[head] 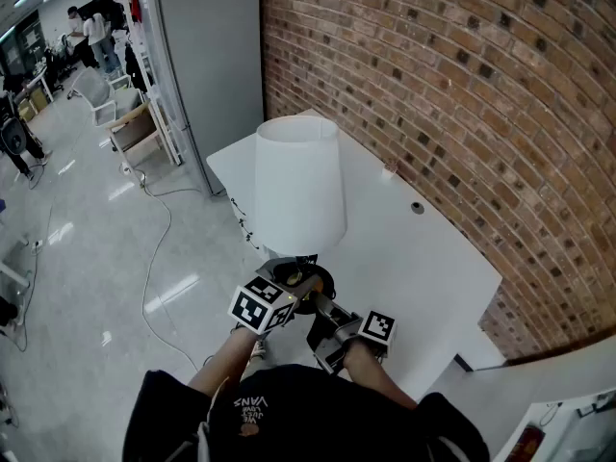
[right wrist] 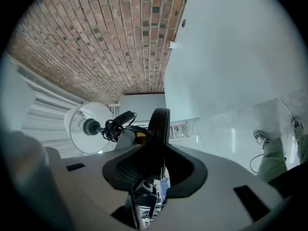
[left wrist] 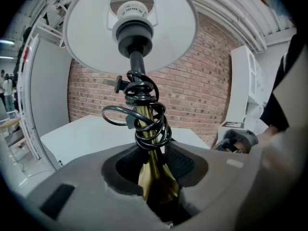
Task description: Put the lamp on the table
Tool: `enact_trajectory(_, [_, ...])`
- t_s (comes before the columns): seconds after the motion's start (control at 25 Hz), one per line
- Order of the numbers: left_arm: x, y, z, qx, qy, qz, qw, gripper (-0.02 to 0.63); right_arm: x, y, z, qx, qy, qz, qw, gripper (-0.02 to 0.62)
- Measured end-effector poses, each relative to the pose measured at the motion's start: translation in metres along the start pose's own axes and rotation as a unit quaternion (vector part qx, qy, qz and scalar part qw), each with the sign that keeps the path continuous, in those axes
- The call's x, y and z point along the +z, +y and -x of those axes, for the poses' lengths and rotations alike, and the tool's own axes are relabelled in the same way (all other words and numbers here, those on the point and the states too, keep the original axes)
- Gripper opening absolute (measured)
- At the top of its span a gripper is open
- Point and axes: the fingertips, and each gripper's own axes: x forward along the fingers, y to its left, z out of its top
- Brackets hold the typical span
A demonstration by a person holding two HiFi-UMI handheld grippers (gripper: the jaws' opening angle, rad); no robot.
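While the white-shaded table lamp point(head: 298, 186) hangs in the air at the near edge of the white rectangular table point(head: 423, 248), we carry it with both tools. Our left gripper point(left wrist: 153, 165) is clamped on the lamp's slim brass stem point(left wrist: 154, 177), just below the coiled black cord point(left wrist: 144, 119) wound round it. Our right gripper point(right wrist: 153, 165) is pinched on the rim of the round black base point(right wrist: 160, 129), which shows edge-on between its jaws. The lamp is not yet set down. From the head view we cannot tell whether its base is fully over the tabletop or partly off the edge.

To do this step well, we judge that the lamp should travel further in over the table, toward the red brick wall point(head: 433, 65), so the whole base has surface under it. We should keep the stem upright and lower both hands together, since the tall shade makes the lamp top-heavy and an uneven descent would tip it. The base should meet the table flat. The right jaws should let go of the rim first, and the left grip should steady the stem until the lamp stands alone. The cord bundle could snag on a jaw as we withdraw.
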Motion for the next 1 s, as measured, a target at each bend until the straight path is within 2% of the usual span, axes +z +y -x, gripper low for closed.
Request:
enact_trajectory(0.44, [0.005, 0.056, 0.005, -0.009, 0.0, -0.001, 1.0, 0.144, -0.001, 0.006, -0.056, -0.003, -0.02, -0.018, 1.0, 0.123])
enact_trajectory(1.0, [0.008, 0.173, 0.041, -0.029, 0.013, -0.015, 0.9994, 0.141, -0.026, 0.02, -0.178, 0.01, -0.053, -0.052, 0.997, 0.112])
